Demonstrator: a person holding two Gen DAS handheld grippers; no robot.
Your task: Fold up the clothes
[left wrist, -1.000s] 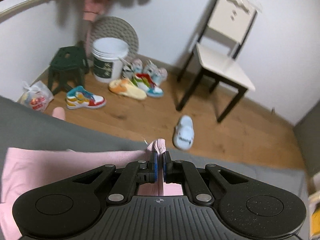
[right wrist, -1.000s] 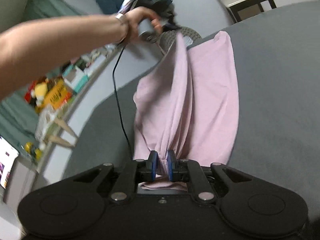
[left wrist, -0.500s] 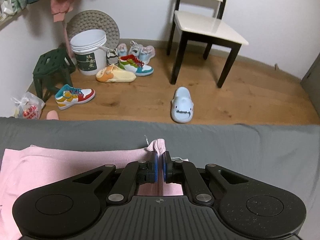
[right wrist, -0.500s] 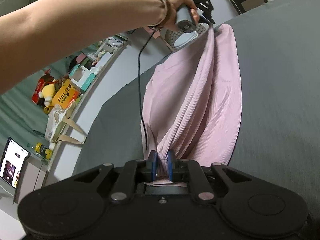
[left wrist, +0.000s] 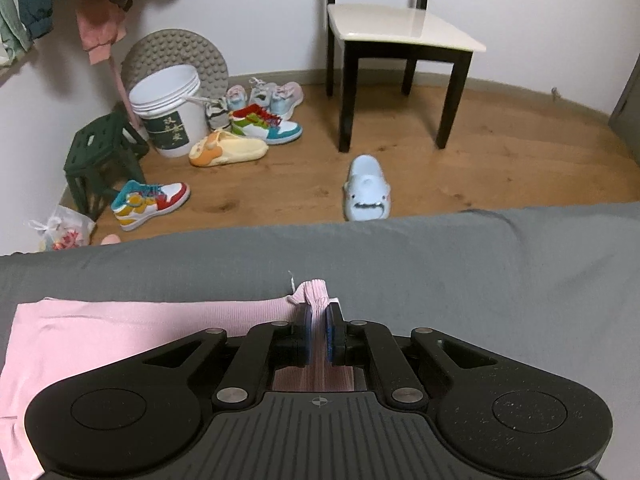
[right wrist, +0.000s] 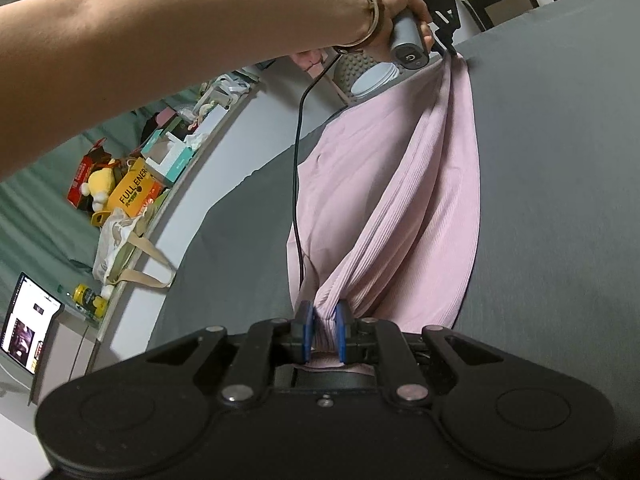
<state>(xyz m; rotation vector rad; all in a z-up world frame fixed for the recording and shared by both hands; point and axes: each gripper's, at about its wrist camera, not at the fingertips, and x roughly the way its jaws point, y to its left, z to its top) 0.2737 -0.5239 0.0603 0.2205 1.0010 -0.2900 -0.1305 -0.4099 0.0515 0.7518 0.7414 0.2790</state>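
Observation:
A pink ribbed garment (right wrist: pixel 404 208) lies stretched over the grey bed cover (right wrist: pixel 560 168). My right gripper (right wrist: pixel 323 330) is shut on one bunched end of it. At the far end, a person's hand holds my left gripper (right wrist: pixel 448 46), shut on the other end. In the left wrist view, my left gripper (left wrist: pixel 318 330) pinches a fold of the pink garment (left wrist: pixel 132 328), which spreads out to the left on the grey bed cover (left wrist: pixel 480 272). A taut ridge of cloth runs between the two grippers.
Beyond the bed edge lie a wooden floor, a black-legged chair (left wrist: pixel 396 52), a white bucket (left wrist: pixel 168 112), a green stool (left wrist: pixel 100 160), several shoes and a shark slipper (left wrist: pixel 366 192). A shelf with boxes (right wrist: pixel 136 188) and a tablet (right wrist: pixel 28 324) stand left of the bed.
My left gripper has come down toward the bed with the cloth end. The lifted ridge of cloth between the grippers now lies lower and flatter.

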